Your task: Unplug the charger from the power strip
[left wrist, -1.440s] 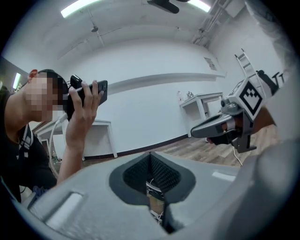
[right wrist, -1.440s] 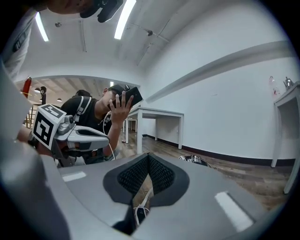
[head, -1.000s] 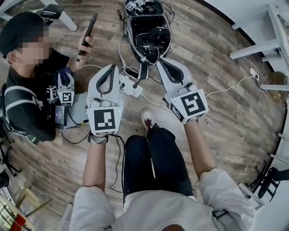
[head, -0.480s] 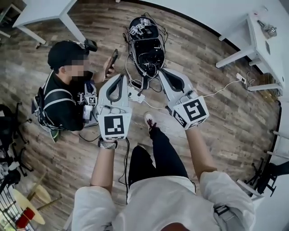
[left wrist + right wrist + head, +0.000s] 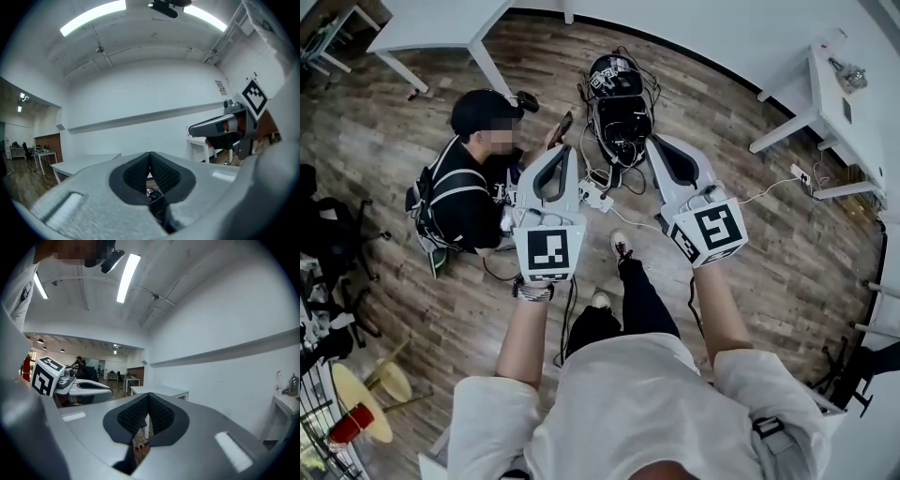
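My left gripper [image 5: 562,151] and right gripper [image 5: 660,142] are both clenched on nothing, pointing level and high because I stand upright. The power strip [image 5: 592,193] lies on the floor at my twelve o'clock, well below them. I cannot make out the charger.

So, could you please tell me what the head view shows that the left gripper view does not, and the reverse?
Only the head view: the seated person in black, the white power strip on the floor, and the wearer's own legs. Only the left gripper view: the ceiling light strips, and the left gripper seen from behind, its pads pressed together with nothing between them. Both: the left gripper and the right gripper with its marker cube, held side by side, and white tables near the wall.
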